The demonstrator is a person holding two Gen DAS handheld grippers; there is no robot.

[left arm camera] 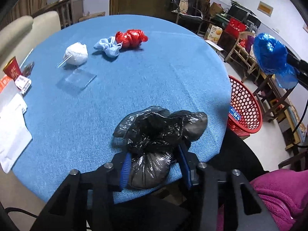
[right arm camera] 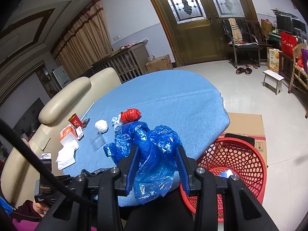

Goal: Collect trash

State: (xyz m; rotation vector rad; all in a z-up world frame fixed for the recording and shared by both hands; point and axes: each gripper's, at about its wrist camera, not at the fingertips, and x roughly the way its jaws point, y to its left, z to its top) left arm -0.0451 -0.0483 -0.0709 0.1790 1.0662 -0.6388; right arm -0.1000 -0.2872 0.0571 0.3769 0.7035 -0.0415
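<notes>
The right tool [right arm camera: 156,155] grips a blue bag [right arm camera: 152,154] beside the red basket [right arm camera: 240,157].

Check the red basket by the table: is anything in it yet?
Nearly empty. The red basket shows bare mesh walls and one small blue-and-white item at the bottom; the blue bag sits in the right gripper.

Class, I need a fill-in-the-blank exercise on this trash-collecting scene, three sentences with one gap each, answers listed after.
1. The left gripper is closed on a crumpled ____ bag.
2. The right gripper holds a ____ bag.
3. The basket beside the table is ____ in colour.

Missing words: black; blue; red
</notes>
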